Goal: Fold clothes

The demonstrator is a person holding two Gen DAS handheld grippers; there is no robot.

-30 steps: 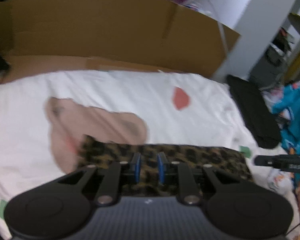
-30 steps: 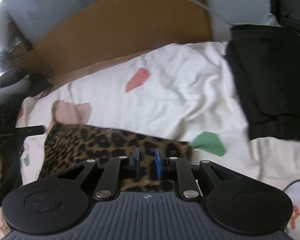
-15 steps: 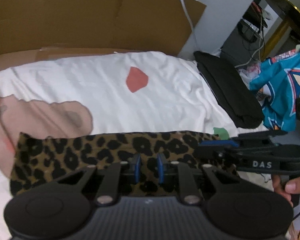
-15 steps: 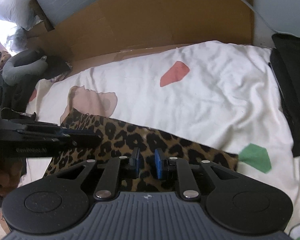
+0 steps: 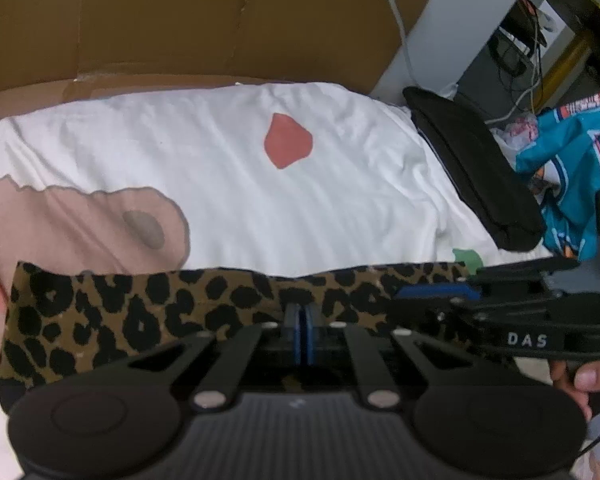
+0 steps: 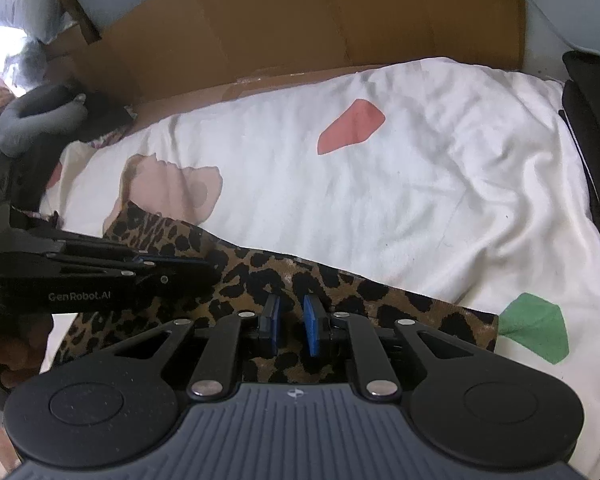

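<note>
A leopard-print garment [image 5: 148,312] lies as a long folded strip across the near part of the white bedsheet [image 5: 340,208]. My left gripper [image 5: 300,312] is at the strip's far edge, its blue pads pressed together with the cloth pinched there. The right gripper [image 6: 292,312] is over the same garment [image 6: 400,308] further right. Its jaws are opening, and the cloth shows in the gap without the pads pressing it. Each gripper appears in the other's view: the right gripper [image 5: 412,300] beside mine, the left gripper [image 6: 204,268] at the left, both low over the cloth.
Brown cardboard [image 5: 180,32] stands behind the bed. A black folded garment [image 5: 472,168] lies along the right edge, with a teal printed garment [image 5: 568,168] past it. The sheet has red [image 5: 286,146], pink [image 5: 80,224] and green [image 6: 536,328] patches. A grey neck pillow [image 6: 32,116] sits far left.
Both grippers sank toward the bed and drew closer together along the leopard strip. The left pads went from slightly apart to pressed together. The right pads spread a little.
</note>
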